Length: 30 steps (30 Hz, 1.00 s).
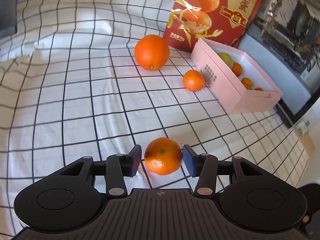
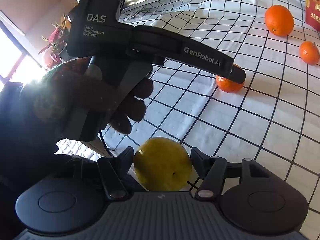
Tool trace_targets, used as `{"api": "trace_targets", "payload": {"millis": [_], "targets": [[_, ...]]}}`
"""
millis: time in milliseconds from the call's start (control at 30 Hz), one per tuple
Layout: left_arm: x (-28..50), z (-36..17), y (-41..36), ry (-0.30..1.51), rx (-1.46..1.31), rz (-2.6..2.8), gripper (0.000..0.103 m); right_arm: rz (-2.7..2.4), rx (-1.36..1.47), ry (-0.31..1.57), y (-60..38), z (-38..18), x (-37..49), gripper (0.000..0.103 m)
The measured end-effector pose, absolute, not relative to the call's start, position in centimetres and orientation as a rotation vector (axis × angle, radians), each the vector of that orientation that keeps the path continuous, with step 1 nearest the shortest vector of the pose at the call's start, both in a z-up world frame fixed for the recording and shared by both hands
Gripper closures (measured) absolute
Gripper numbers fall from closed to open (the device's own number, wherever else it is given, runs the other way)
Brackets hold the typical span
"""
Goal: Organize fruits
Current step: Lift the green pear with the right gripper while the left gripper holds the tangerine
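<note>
Sitting between left fingers (image 1: 162,158), clamped: a glossy orange tangerine (image 1: 163,156)

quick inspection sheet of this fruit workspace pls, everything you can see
surface: checked cloth, wrinkled, covers the table
job's things: big orange and far mandarin loose on the cloth; near mandarin; yellow fruit; pink box open, several fruits inside
clutter: red carton standing behind the box
grippers: left gripper flanks the near mandarin closely, contact unclear; right gripper flanks the yellow fruit, contact unclear; gloved hand holds the left gripper
cables: thin dark cable below the gloved hand
surroundings: screen beside the box; red-leaved plant by a bright window
</note>
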<state>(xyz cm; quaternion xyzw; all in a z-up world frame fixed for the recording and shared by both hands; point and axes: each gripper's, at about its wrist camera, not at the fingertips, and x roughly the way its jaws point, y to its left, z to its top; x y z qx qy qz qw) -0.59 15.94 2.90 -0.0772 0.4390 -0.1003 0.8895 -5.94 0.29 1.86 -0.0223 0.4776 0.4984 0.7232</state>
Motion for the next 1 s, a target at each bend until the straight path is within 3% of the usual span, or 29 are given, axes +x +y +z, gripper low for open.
{"api": "trace_targets", "payload": {"millis": [400,633,833,1000], "targets": [[-0.1,2.5,14.5,0.933,-0.104,-0.223,0.054,0.685,0.092,0.98,-7.1,2.3,-1.5,0.04],[0.5,1.6,14.4,0.953,-0.102,-0.228,0.055,0.49,-0.06,0.839,-7.8,2.3,-2.2,0.04],[0.8,1.5,14.7,0.945,-0.109,-0.251,0.055,0.435,-0.099,0.76,-7.1,1.6,-3.3,0.027],[0.7,1.4,15.3,0.939,-0.136,-0.283,0.054,0.421,-0.148,0.776,-6.1,0.7,-3.4,0.027]]}}
